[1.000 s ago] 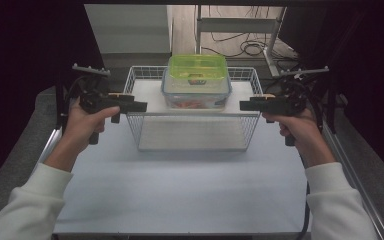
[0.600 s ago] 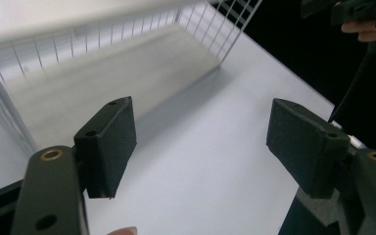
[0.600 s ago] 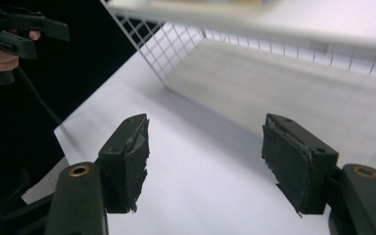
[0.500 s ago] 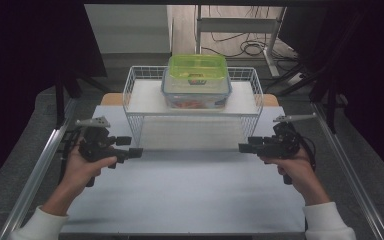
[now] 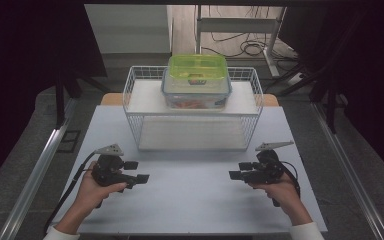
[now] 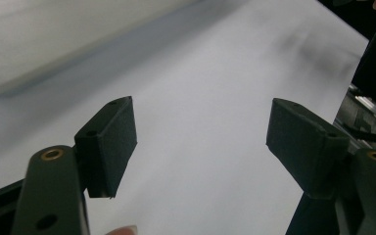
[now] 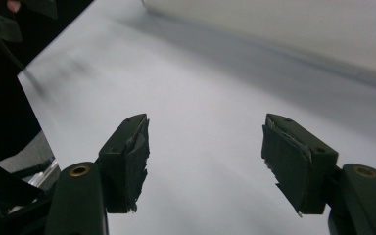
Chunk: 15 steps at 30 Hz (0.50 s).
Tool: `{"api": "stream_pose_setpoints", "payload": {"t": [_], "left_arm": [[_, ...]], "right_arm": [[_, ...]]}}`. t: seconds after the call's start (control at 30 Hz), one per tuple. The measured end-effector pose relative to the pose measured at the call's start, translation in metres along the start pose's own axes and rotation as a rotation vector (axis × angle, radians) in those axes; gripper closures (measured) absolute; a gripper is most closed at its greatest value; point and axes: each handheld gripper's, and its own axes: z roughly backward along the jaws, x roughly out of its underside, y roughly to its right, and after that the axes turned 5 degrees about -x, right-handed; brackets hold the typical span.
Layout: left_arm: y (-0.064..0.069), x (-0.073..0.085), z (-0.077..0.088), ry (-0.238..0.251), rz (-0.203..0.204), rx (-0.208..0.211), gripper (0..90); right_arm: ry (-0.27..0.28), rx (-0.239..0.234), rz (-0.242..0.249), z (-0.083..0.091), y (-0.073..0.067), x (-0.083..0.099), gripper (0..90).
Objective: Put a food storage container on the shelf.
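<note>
The desk point(image 5: 190, 200) carries a wire basket point(image 5: 194, 112) across the upper middle of the frame, its long side running left to right, and a green-lidded food box point(image 5: 196, 82) sits in it near the back. Both grippers lie low in the frame: left gripper point(image 5: 139, 171) lower left, right gripper point(image 5: 239, 170) lower right, about equally distant, jaws apart and empty, pointing inward at each other.

We count: 2 grippers – left gripper point(image 5: 136, 171), right gripper point(image 5: 241, 170), near desk's point(image 5: 190, 200) front edge. 1 wire basket point(image 5: 130, 90) at back edge. 1 lidded container point(image 5: 196, 82) inside.
</note>
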Motion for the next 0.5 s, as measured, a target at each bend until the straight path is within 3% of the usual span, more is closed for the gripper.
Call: {"api": "stream_pose_setpoints", "payload": {"t": [0.13, 0.17, 0.5], "left_arm": [[-0.0002, 0.0052, -0.0032, 0.002, 0.004, 0.002, 26.6], [0.0000, 0.0059, -0.0042, -0.006, 0.000, -0.002, 26.6], [-0.0022, 0.0077, -0.0024, 0.000, 0.013, 0.000, 26.5]], "right_arm": [[0.014, -0.011, -0.007, -0.0064, 0.0014, 0.0059, 34.1], [-0.005, -0.007, -0.013, -0.0098, 0.0025, 0.0077, 33.9], [0.026, -0.002, 0.003, -0.0028, -0.0014, 0.0098, 33.4]]}}
